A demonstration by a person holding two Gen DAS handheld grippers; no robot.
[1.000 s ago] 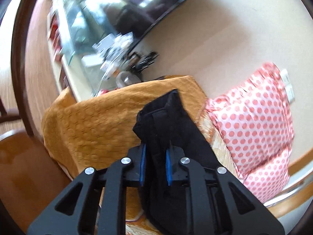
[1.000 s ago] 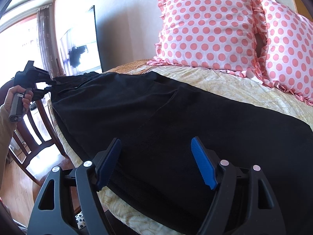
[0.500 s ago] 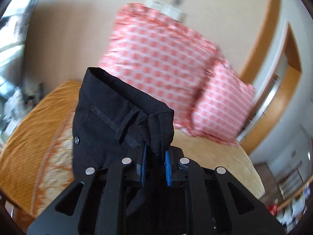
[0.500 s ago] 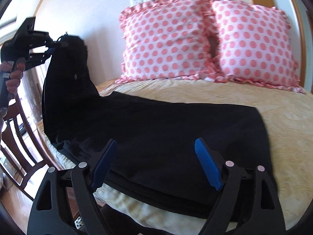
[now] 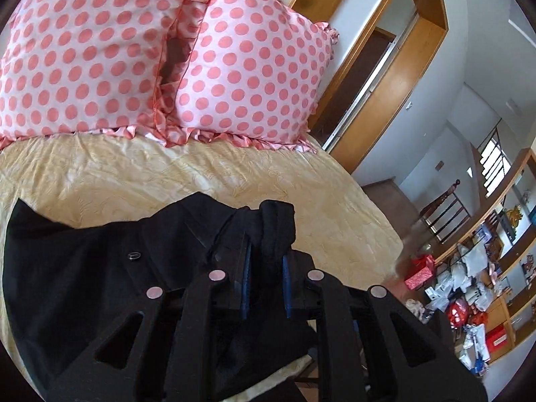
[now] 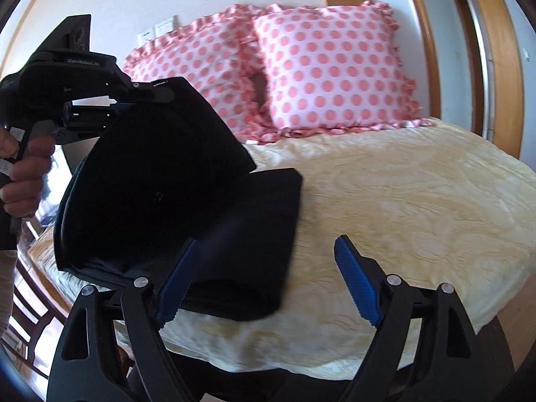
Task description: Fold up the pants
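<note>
Black pants (image 6: pixel 160 184) lie on the yellow bedspread (image 6: pixel 402 201), their waist end lifted and doubled over the legs. My left gripper (image 6: pixel 157 93) is shut on the waistband (image 5: pixel 274 221) and holds it up in the air at the left of the right wrist view; in its own view the left gripper (image 5: pixel 264 268) has black cloth bunched between its blue pads. A small button (image 5: pixel 134 256) shows on the raised part. My right gripper (image 6: pixel 266 243) stands open low at the bed's near edge. Its left finger overlaps the folded leg end and nothing is pinched.
Two pink polka-dot pillows (image 6: pixel 335 67) lean on the wall at the bed's head. A person's hand (image 6: pixel 23 181) holds the left gripper's handle. A wooden chair (image 6: pixel 20 318) stands at the near left, a wooden door frame (image 5: pixel 385 77) beside the bed, cluttered shelves (image 5: pixel 469 284) beyond.
The left gripper has swung the waistband up off the bed's left end and across toward the pillows' side, doubling the pants over. The right gripper's view has shifted right along the bed.
</note>
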